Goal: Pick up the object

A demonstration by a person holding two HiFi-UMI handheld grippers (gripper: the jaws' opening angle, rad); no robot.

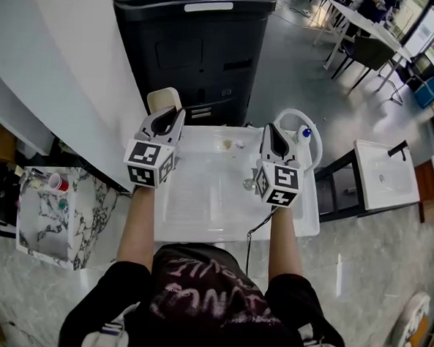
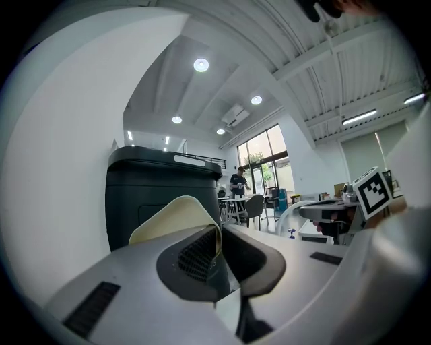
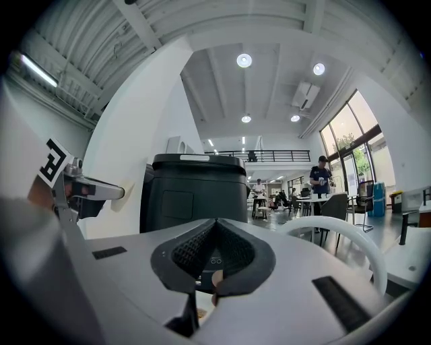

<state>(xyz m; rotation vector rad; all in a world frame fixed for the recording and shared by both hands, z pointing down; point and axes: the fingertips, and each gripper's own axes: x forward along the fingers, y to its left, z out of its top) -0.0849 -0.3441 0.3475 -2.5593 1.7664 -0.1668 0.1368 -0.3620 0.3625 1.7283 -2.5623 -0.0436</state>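
Observation:
A cream, flat, rounded piece [image 1: 165, 98] sticks up from my left gripper [image 1: 168, 115], whose jaws are shut on its lower edge. In the left gripper view the same cream piece [image 2: 176, 217] rises from the pinch of the jaws [image 2: 219, 234], in front of a black bin [image 2: 158, 192]. My right gripper [image 1: 276, 134] is held level with the left one over a white table [image 1: 201, 197]. Its jaws [image 3: 214, 228] meet at the tip with nothing between them. Both grippers hang above the table, apart from each other.
The tall black bin [image 1: 195, 43] stands just beyond the table. Small bits [image 1: 227, 143] and a round metal piece [image 1: 248, 183] lie on the table. A white hoop [image 1: 316, 138] with a blue-capped bottle [image 1: 304, 132] sits at the right, a marble stand [image 1: 42, 217] with a red cup [image 1: 59, 184] at the left.

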